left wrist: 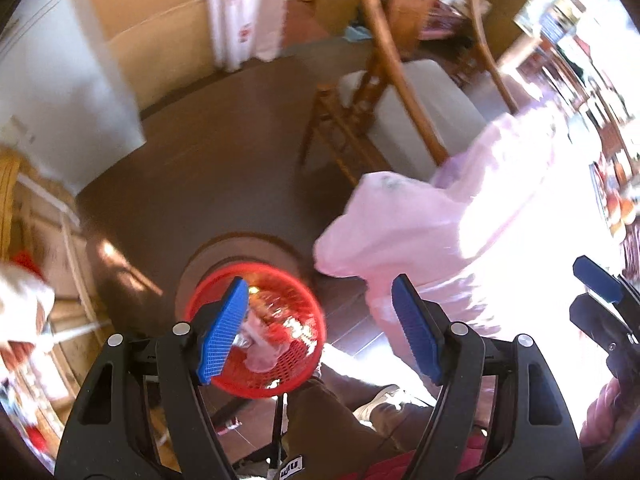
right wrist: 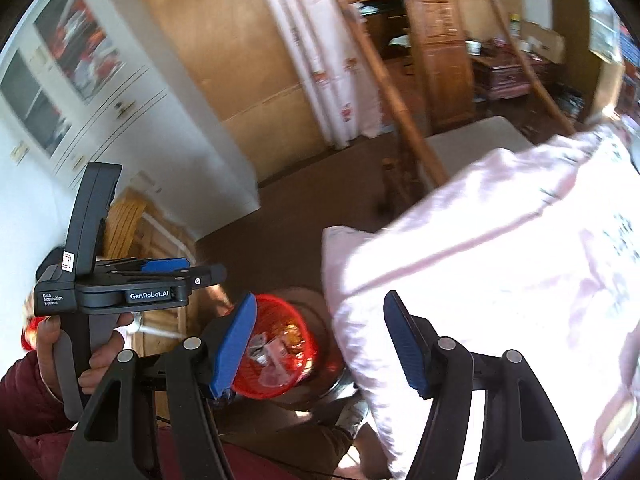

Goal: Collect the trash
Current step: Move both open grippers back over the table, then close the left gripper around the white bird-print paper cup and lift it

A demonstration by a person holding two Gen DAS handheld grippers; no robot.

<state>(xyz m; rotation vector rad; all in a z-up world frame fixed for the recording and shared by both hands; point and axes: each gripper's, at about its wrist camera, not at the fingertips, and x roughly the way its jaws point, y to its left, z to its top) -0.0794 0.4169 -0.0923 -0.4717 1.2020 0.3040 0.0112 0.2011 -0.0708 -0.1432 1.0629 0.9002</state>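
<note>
A red mesh basket sits low down on a round brown base, below both grippers. It holds crumpled wrappers and pinkish paper scraps. My left gripper hangs over the basket, open, with nothing between its blue pads. In the right wrist view the left gripper shows side-on at the left, held by a hand. My right gripper is open and empty too, with the basket behind its left finger. It also shows at the right edge of the left wrist view.
A table under a pale pink cloth fills the right side, its corner close to the basket. A wooden chair stands beyond it on the dark floor. A white cabinet lines the left wall. The person's leg and shoe are below.
</note>
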